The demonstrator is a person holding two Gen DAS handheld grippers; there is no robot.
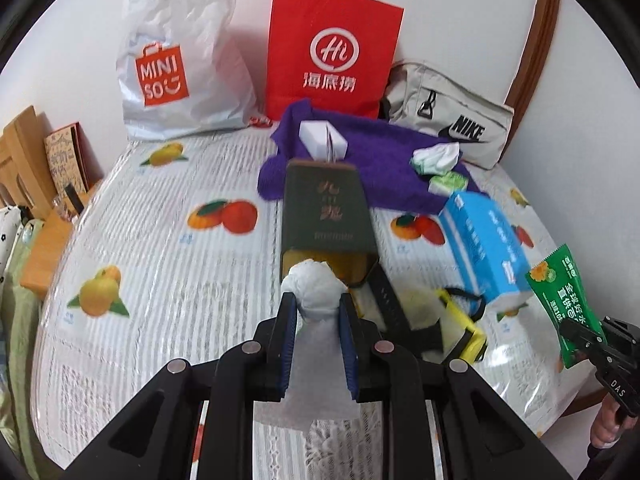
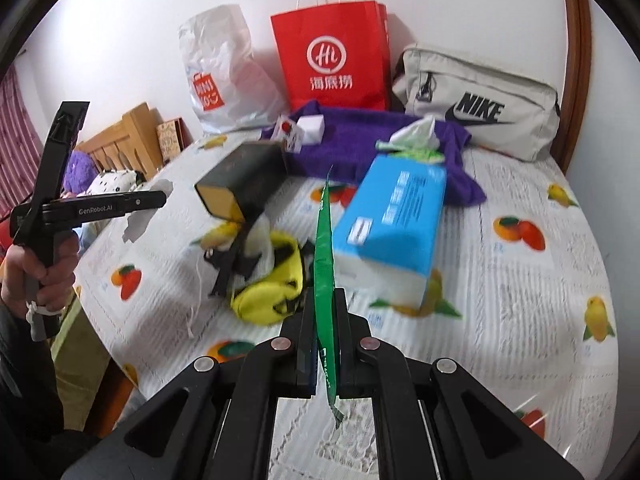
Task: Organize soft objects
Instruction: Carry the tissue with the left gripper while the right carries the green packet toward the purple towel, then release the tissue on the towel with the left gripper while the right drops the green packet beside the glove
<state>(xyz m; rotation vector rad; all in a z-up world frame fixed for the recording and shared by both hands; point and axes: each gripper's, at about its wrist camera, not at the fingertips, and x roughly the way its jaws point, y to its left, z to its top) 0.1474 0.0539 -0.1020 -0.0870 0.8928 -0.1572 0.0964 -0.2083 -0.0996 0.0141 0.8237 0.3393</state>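
Observation:
My left gripper (image 1: 318, 304) is shut on a pale grey-white soft cloth (image 1: 314, 286), which bulges above the blue pads and hangs down below them. It is held up over the fruit-print table (image 1: 160, 240), just in front of a dark green box (image 1: 326, 208). My right gripper (image 2: 324, 308) is shut on a flat green snack packet (image 2: 324, 248), seen edge-on. In the left wrist view that packet (image 1: 560, 304) shows at the far right. A blue tissue pack (image 2: 392, 224) and a yellow pouch (image 2: 268, 280) lie ahead.
A purple towel (image 1: 360, 152) at the back carries a small white box (image 1: 322, 138) and crumpled white-green tissues (image 1: 436, 156). Against the wall stand a white Miniso bag (image 1: 176, 68), a red paper bag (image 1: 332, 52) and a beige Nike bag (image 1: 452, 124). A wooden chair (image 2: 124, 140) stands left.

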